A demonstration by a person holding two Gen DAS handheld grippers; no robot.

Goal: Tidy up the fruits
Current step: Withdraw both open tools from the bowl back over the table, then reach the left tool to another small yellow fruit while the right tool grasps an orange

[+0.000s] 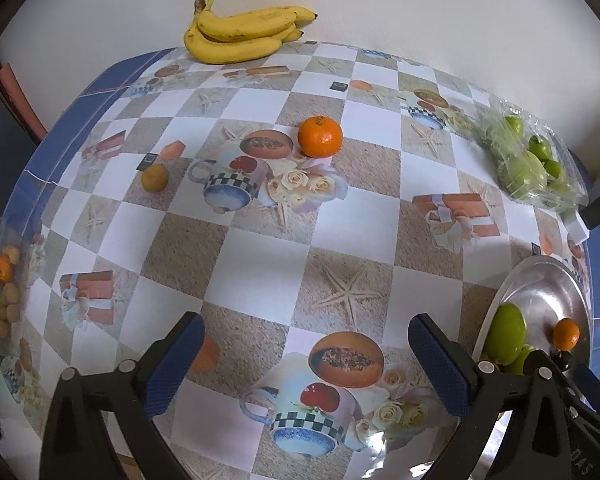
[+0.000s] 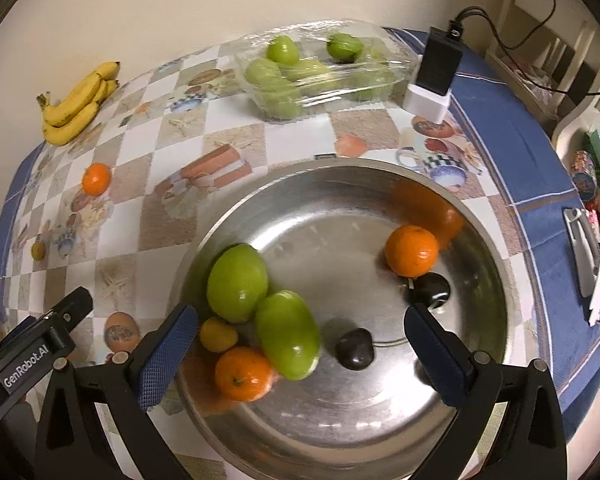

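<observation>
A steel bowl [image 2: 476, 320] holds two green fruits [image 2: 238, 282], two oranges [image 2: 411, 251], a small yellow fruit [image 2: 218, 334] and two dark plums [image 2: 355, 349]. My right gripper [image 2: 300, 356] hangs open above the bowl with nothing between its fingers. My left gripper [image 1: 306, 364] is open over bare tablecloth, left of the bowl [image 1: 540, 292]. On the cloth lie a loose orange [image 1: 320, 136], a small yellow fruit [image 1: 154, 178] and a banana bunch [image 1: 240, 32]. The same orange [image 2: 96, 179] and bananas [image 2: 76, 104] show at the left of the right wrist view.
A clear wrapped tray of green fruits [image 2: 312, 72] stands at the back. Beside it is a black box on a white base [image 2: 434, 76] with a cable. A plastic bag of small fruits [image 1: 4, 288] lies at the table's left edge. Clutter sits off the right edge.
</observation>
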